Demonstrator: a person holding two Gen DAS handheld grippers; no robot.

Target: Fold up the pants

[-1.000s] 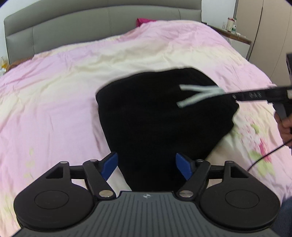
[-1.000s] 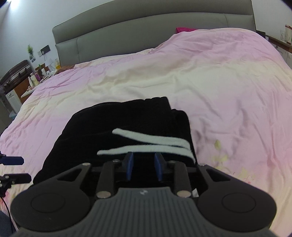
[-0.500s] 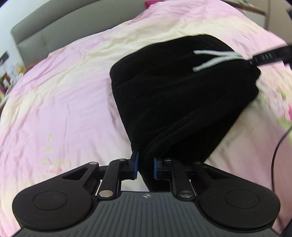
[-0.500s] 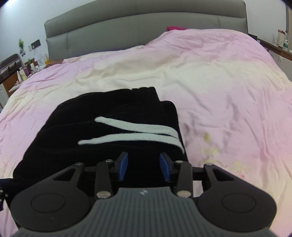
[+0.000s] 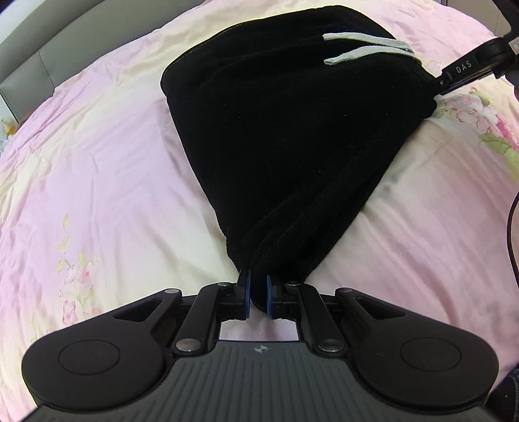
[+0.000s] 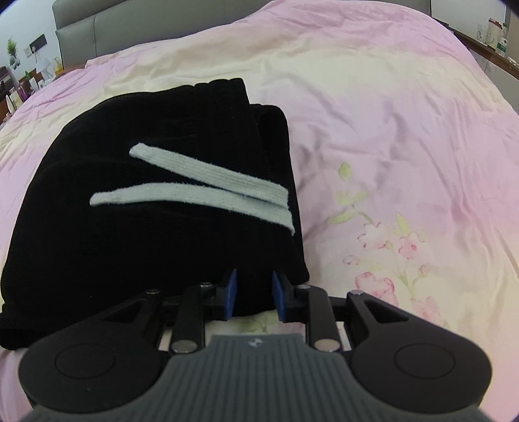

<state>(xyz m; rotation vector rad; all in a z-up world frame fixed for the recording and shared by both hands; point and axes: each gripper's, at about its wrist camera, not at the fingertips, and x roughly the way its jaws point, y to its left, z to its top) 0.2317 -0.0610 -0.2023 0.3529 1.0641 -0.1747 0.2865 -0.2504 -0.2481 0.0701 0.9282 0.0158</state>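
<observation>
The black pants (image 5: 292,136) lay on the pink-and-cream floral bedspread (image 5: 97,181) of the bed, already gathered into a thick, several-layered bundle rather than spread flat. To judge from the stacked edges showing at the near corner in the left wrist view, at least one fold was done; no leg trailed loose in either view, so what was left looked like a last fold, or only a squaring-up and setting down. The two pale drawstrings (image 6: 198,185) lay loose on the top layer, near the right-hand edge of the bundle as the right wrist view showed it. The bundle's long axis seemed to run across the bed from one gripper to the other, with the drawstring end, presumably the waistband, toward the right gripper and a tapering corner toward the left, though the fisheye bend made the true outline hard to fix. The left gripper (image 5: 258,297) had its jaws pressed nearly together, pinching that layered corner. The right gripper (image 6: 254,297) had black cloth between its blue pads, its jaws closing on the near corner below the drawstrings. Beyond the bedspread stood the grey padded headboard (image 6: 129,29).
</observation>
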